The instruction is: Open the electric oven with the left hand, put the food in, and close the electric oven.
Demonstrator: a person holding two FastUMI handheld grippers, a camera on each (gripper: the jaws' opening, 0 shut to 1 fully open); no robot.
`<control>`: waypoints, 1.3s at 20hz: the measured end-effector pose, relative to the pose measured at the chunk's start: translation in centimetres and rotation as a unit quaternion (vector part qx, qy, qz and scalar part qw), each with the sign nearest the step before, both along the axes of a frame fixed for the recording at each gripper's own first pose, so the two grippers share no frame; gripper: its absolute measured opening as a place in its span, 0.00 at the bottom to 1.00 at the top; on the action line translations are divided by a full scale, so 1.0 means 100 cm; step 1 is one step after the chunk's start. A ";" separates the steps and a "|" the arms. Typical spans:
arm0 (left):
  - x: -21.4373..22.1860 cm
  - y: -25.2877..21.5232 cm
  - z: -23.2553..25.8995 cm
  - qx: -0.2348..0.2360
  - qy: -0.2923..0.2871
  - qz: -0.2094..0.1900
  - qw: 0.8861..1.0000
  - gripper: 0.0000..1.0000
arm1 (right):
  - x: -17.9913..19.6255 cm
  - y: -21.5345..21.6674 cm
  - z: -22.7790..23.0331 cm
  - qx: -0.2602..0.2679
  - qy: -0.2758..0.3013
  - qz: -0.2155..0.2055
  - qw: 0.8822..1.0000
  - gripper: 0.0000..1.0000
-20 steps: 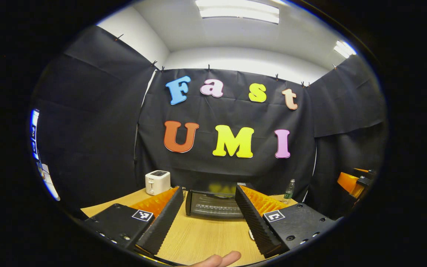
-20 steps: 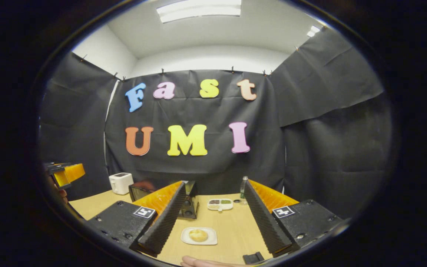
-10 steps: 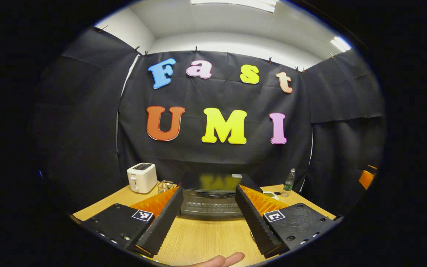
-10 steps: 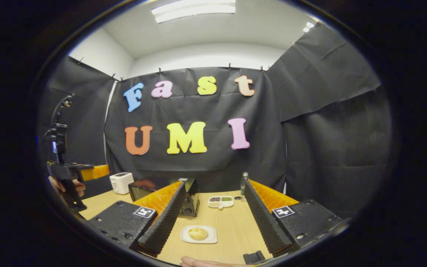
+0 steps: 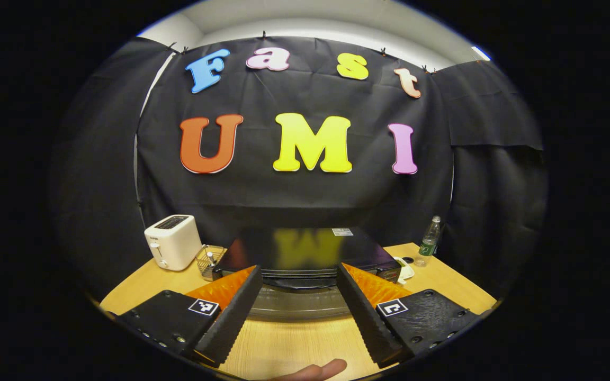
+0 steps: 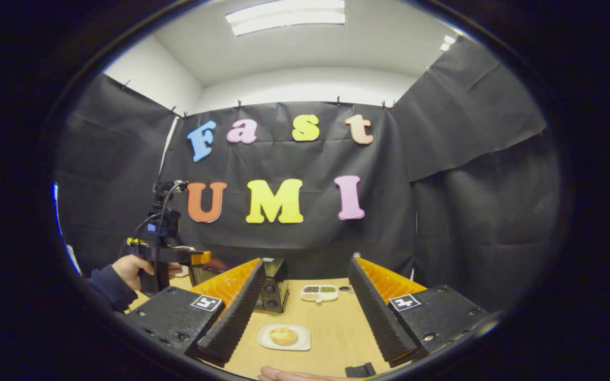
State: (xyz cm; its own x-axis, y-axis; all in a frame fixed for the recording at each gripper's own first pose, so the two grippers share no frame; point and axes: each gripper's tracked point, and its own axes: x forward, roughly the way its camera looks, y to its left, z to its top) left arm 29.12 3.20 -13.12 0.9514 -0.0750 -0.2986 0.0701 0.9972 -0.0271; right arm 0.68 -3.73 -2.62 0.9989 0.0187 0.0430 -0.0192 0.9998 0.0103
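While the oven (image 5: 305, 254) sat small and far between the fingers a second ago, in the left gripper view it now looms close, its dark top reflecting the wall and its door handle lying just past the fingertips. The left gripper (image 5: 297, 286) is wide open and holds nothing; its jaws straddle the middle of the handle without touching it. I judge the reach nearly done: the next move is to settle on the handle, close, and pull the door down. It looks shut as yet. A toaster (image 5: 173, 242) stands to the oven's left with a small wire basket (image 5: 207, 259) between them, and a bottle (image 5: 428, 247) stands well to its right. A fingertip (image 5: 326, 368) shows at the bottom edge. The table (image 5: 294, 349) is pale wood; black cloth hangs behind.

From the right gripper view, the left gripper (image 6: 178, 257) has swung in from the left edge toward the oven (image 6: 270, 283), held by a hand (image 6: 131, 270) in a dark sleeve. The right gripper (image 6: 305, 301) is also wide open and empty, hovering much as before above the table (image 6: 337, 333). The food, a bun (image 6: 283, 335) on a white plate (image 6: 298, 344), lies between its fingers, below and apart from them. Farther back sits a small divided tray (image 6: 319, 292). White ceiling with a strip light (image 6: 286, 11) tops the black-draped booth.
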 end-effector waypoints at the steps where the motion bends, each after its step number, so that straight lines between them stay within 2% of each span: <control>1: 0.013 -0.002 -0.013 0.003 0.015 -0.004 1.000 0.93 | 0.002 -0.006 -0.002 -0.001 0.002 -0.006 1.000 0.99; 5: 0.053 0.002 -0.053 0.032 0.053 0.007 0.998 0.93 | 0.008 -0.026 -0.015 0.001 0.014 -0.030 0.999 0.99; 6: 0.058 -0.002 -0.056 0.025 0.058 0.007 0.998 0.83 | 0.008 -0.030 -0.017 -0.001 0.016 -0.032 0.999 0.99; 7: 0.061 -0.008 -0.059 0.017 0.062 0.003 0.998 0.93 | 0.007 -0.034 -0.018 -0.005 0.015 -0.034 0.999 0.99; 8: 0.063 -0.014 -0.063 0.011 0.065 -0.004 0.998 0.83 | 0.005 -0.037 -0.018 -0.009 0.011 -0.036 0.999 0.99; 9: 0.065 -0.013 -0.068 0.024 0.070 0.004 0.997 0.94 | 0.005 -0.041 -0.016 -0.011 0.005 -0.038 0.999 0.99; 10: 0.063 -0.012 -0.066 0.034 0.070 0.006 0.997 0.98 | 0.004 -0.042 -0.018 -0.008 0.003 -0.037 0.999 0.99; 11: 0.061 -0.013 -0.069 0.036 0.075 0.008 0.996 0.97 | 0.004 -0.041 -0.020 -0.004 0.006 -0.034 0.999 0.99; 12: 0.060 -0.014 -0.070 0.033 0.077 0.009 0.996 0.89 | 0.004 -0.041 -0.025 -0.004 0.010 -0.031 0.999 0.99; 13: 0.058 -0.013 -0.071 0.027 0.081 0.011 0.996 0.98 | 0.003 -0.043 -0.027 -0.003 0.012 -0.032 0.999 0.99; 14: 0.053 -0.012 -0.071 0.024 0.085 0.011 0.996 0.89 | 0.004 -0.045 -0.028 0.001 0.011 -0.033 0.999 0.99; 15: 0.048 -0.013 -0.071 0.024 0.085 0.012 0.996 0.99 | 0.003 -0.047 -0.029 0.006 0.012 -0.034 0.999 0.99; 19: 0.014 -0.013 -0.075 0.022 0.081 0.019 0.996 1.00 | 0.003 -0.045 -0.037 0.019 0.027 -0.030 0.999 0.99; 26: -0.059 -0.016 -0.104 0.025 0.071 0.032 0.997 0.96 | 0.001 -0.027 -0.036 0.015 0.021 -0.018 1.000 0.99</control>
